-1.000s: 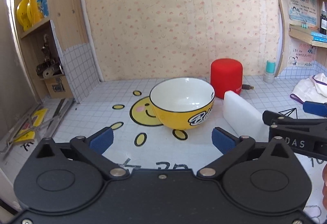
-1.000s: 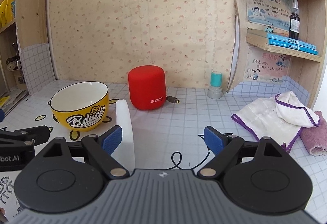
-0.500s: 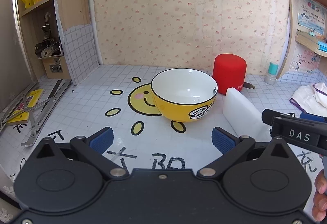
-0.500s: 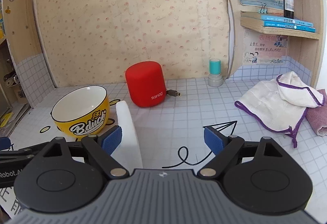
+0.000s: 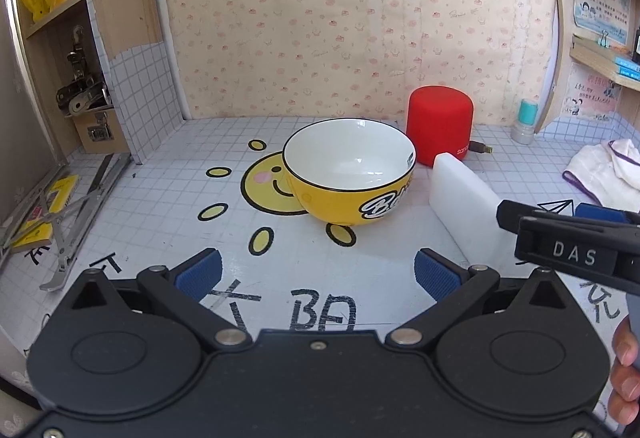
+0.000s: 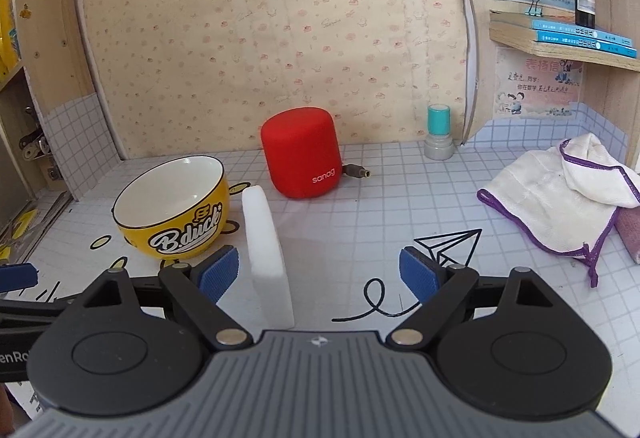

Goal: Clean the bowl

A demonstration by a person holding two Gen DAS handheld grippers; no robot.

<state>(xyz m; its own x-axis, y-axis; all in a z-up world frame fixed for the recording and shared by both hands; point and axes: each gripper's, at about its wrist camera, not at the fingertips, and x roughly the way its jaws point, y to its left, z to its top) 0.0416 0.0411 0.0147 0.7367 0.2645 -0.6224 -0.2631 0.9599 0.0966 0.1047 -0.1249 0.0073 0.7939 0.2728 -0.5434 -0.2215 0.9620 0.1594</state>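
Left gripper (image 5: 318,272) and right gripper (image 6: 319,272), both with jaws spread and empty, above the tabletop. The yellow bowl (image 5: 349,171) stands upright beyond them; a white sponge block (image 6: 266,250) stands just right of the bowl, a red speaker (image 6: 301,158) behind it.

Glossy glazed bowl (image 5: 348,174); beside it, matt white sponge block (image 6: 266,258) and matt red speaker (image 6: 303,158); beyond, soft woven cloth (image 6: 560,198).

I see a beige patterned wall (image 6: 272,38) behind a white gridded tabletop (image 6: 360,222), wooden shelves (image 5: 52,14) at left, another shelf (image 6: 560,46) at right, daylight bright.
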